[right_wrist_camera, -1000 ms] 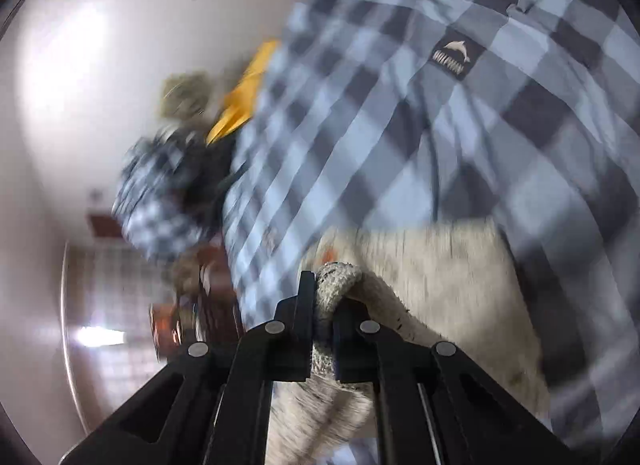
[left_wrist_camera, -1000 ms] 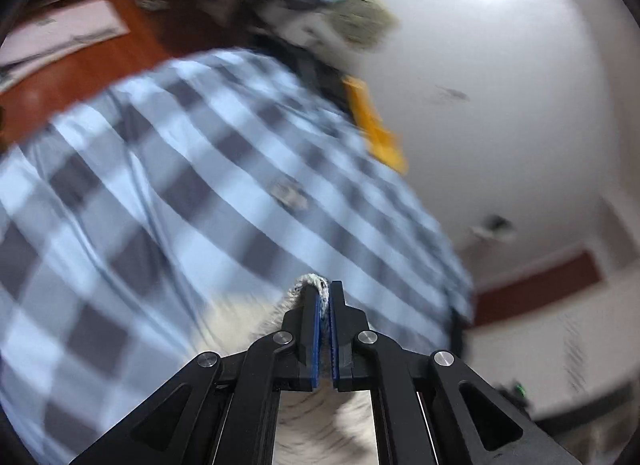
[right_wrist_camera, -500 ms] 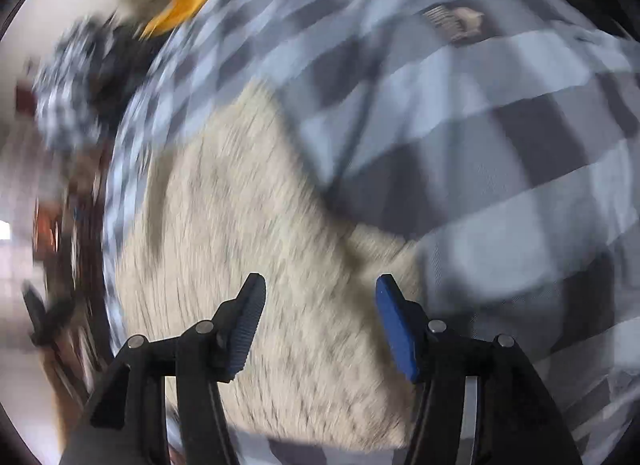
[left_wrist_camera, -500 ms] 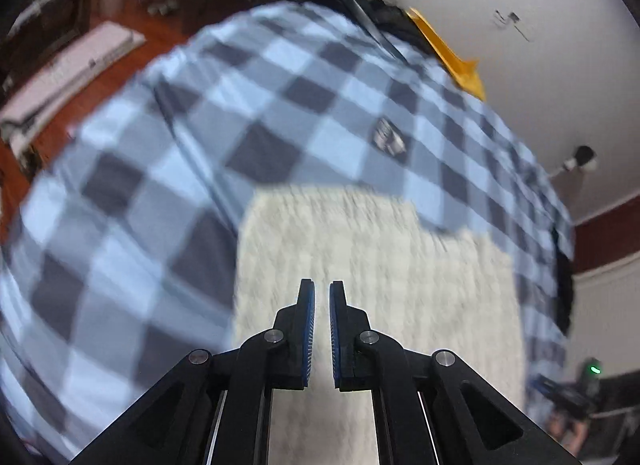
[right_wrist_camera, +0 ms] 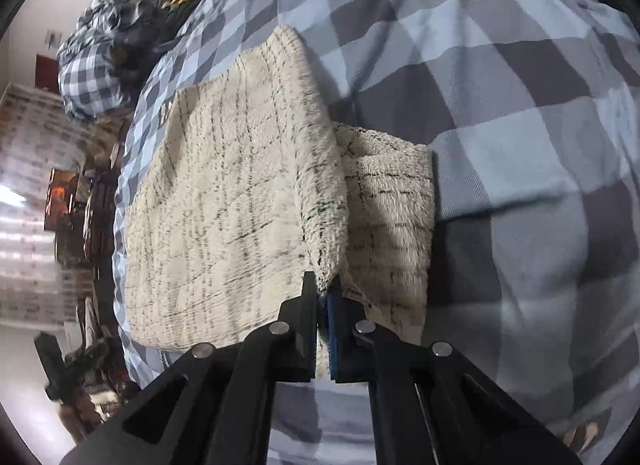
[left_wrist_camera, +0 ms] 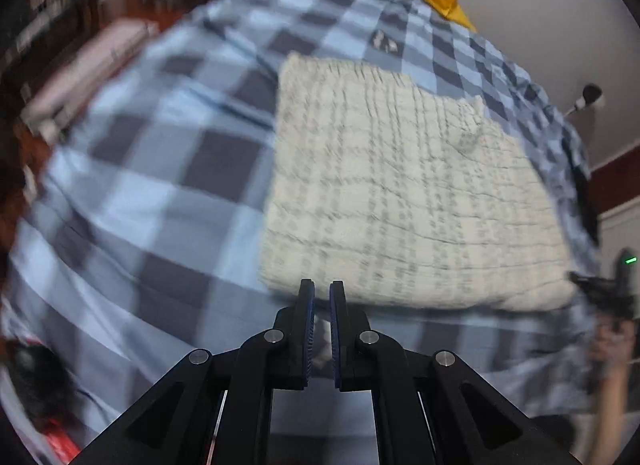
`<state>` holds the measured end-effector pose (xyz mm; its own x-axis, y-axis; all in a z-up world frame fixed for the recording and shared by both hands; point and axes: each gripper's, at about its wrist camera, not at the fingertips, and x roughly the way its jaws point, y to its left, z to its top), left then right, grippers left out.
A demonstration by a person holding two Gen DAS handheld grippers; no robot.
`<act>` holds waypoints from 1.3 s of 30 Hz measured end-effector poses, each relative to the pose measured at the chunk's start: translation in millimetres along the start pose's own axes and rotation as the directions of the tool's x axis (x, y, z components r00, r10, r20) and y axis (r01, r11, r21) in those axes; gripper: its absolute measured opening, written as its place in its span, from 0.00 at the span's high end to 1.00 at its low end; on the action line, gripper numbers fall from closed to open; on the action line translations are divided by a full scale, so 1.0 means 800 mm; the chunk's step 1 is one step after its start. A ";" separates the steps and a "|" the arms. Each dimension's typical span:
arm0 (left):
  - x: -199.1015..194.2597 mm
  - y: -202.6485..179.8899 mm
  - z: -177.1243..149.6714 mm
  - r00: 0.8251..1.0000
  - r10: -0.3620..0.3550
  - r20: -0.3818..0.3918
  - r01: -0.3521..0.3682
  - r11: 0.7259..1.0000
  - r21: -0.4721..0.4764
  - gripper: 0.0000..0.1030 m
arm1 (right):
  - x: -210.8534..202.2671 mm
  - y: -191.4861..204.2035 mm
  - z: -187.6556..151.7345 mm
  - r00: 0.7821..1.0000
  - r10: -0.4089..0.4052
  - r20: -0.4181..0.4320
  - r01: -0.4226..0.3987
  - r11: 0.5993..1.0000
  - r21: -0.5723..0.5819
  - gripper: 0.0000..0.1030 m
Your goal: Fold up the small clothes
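1. While the cream knit garment (right_wrist_camera: 240,201) lies partly folded on the blue checked bedspread (right_wrist_camera: 520,145), a folded edge of it is pinched between the jaws of the right gripper (right_wrist_camera: 323,297), which have just been closing. Only a thin bite of fabric appears to be held, so the edge could be lost if it is pulled quickly.
2. Because one layer already overlaps another near the right gripper, the lower layer could be dragged along and the fold spoiled.
3. With the jaws of the left gripper (left_wrist_camera: 322,297) drawn together on nothing at the garment's near edge (left_wrist_camera: 360,297), no counter-hold is given; the whole piece could slide across the bedspread.
4. Since the bedspread is soft and creased, it could be caught together with the knit.
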<state>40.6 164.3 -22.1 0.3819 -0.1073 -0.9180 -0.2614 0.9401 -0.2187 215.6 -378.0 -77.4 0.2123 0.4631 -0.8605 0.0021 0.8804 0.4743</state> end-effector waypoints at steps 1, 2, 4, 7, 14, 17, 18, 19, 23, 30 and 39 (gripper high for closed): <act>-0.003 0.002 0.001 1.000 0.017 0.024 -0.018 1.000 0.014 0.96 | -0.003 0.008 -0.007 1.000 -0.010 -0.003 0.010 0.999 -0.030 0.99; -0.005 0.006 0.002 0.999 0.028 0.039 -0.028 0.999 0.019 0.96 | -0.012 0.011 -0.023 1.000 -0.020 -0.017 0.019 0.999 -0.038 0.99; -0.004 0.015 0.006 0.998 0.032 0.045 -0.032 0.999 -0.003 0.96 | -0.013 0.001 -0.042 0.998 0.042 -0.056 -0.040 0.999 0.034 0.99; 0.002 0.029 0.014 1.000 0.008 0.027 -0.007 0.999 -0.036 0.96 | -0.035 -0.023 -0.092 0.989 0.130 -0.069 -0.122 0.986 0.110 0.99; 0.031 0.029 0.020 0.997 0.051 -0.052 -0.050 0.998 0.026 0.96 | -0.075 -0.077 -0.119 0.999 0.024 0.033 -0.030 0.979 0.204 1.00; 0.045 0.028 0.024 0.994 0.066 -0.086 -0.061 0.996 0.064 0.96 | -0.075 -0.086 -0.100 0.999 -0.002 0.054 -0.014 0.954 0.298 0.99; 0.050 0.028 0.026 0.993 0.070 -0.092 -0.063 0.995 0.083 0.96 | -0.074 -0.086 -0.093 0.998 0.021 0.061 -0.039 0.946 0.320 0.90; 0.053 0.027 0.027 0.993 0.068 -0.098 -0.059 0.994 0.096 0.96 | -0.068 -0.083 -0.084 0.998 0.032 0.054 -0.048 0.944 0.326 0.60; 0.069 0.039 0.029 0.988 0.084 -0.130 -0.069 0.991 0.118 0.96 | -0.042 -0.037 -0.036 0.994 -0.052 0.092 0.035 0.983 0.180 0.24; 0.080 0.059 0.031 0.984 0.086 -0.159 -0.080 0.996 0.045 0.96 | 0.059 0.026 0.028 0.995 -0.100 -0.028 0.100 0.995 -0.028 0.24; 0.082 0.047 0.032 0.981 0.096 -0.168 -0.080 0.992 0.100 0.96 | 0.042 0.045 0.029 1.000 0.008 -0.005 -0.008 0.998 -0.062 0.97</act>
<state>78.6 200.8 -81.8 0.2002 -0.0694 -0.9773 -0.2013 0.9733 -0.1104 245.3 -333.2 -85.4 0.2077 0.4708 -0.8575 -0.0603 0.8811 0.4691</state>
